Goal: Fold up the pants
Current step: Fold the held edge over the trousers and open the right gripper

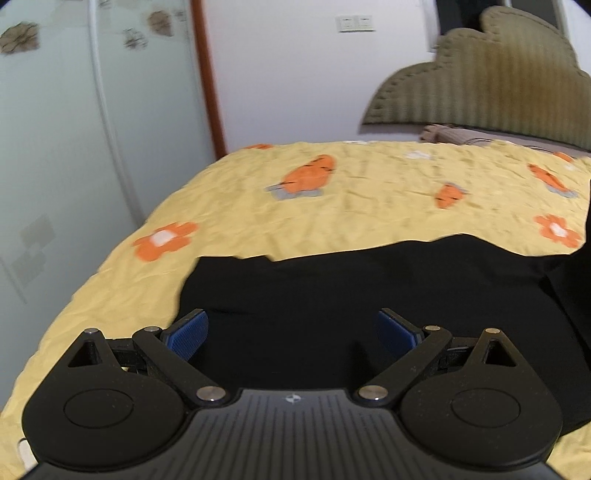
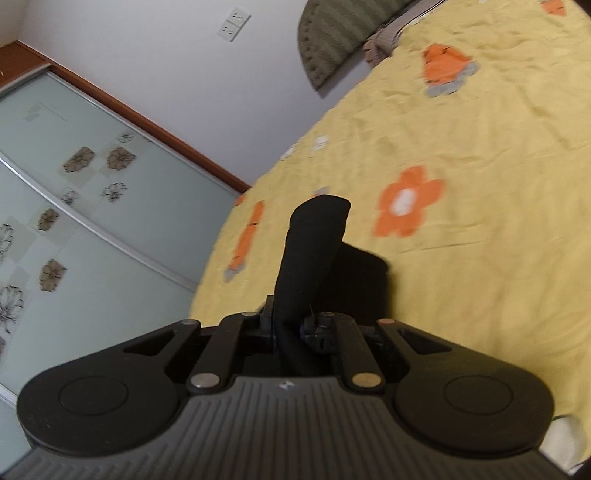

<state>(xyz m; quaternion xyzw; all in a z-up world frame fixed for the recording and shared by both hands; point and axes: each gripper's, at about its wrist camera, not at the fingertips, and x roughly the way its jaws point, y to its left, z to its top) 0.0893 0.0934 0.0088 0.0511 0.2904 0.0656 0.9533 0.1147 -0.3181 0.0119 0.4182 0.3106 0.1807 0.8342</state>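
Observation:
Black pants [image 1: 369,291] lie spread on a yellow bedspread [image 1: 332,214] with orange flowers and carrots. My left gripper [image 1: 291,328] is open, its blue pads [image 1: 186,334] wide apart just above the near part of the pants, holding nothing. My right gripper [image 2: 291,325] is shut on a fold of the black pants [image 2: 314,243], which stands up from between its jaws above the bed [image 2: 480,221]. At the right edge of the left wrist view the fabric rises off the bed [image 1: 576,295].
A sliding wardrobe with frosted glass doors [image 1: 55,166] stands left of the bed. A white wall with sockets [image 1: 356,23] and a padded olive headboard [image 1: 498,81] lie beyond the bed. A beige folded cloth [image 1: 447,134] lies by the headboard.

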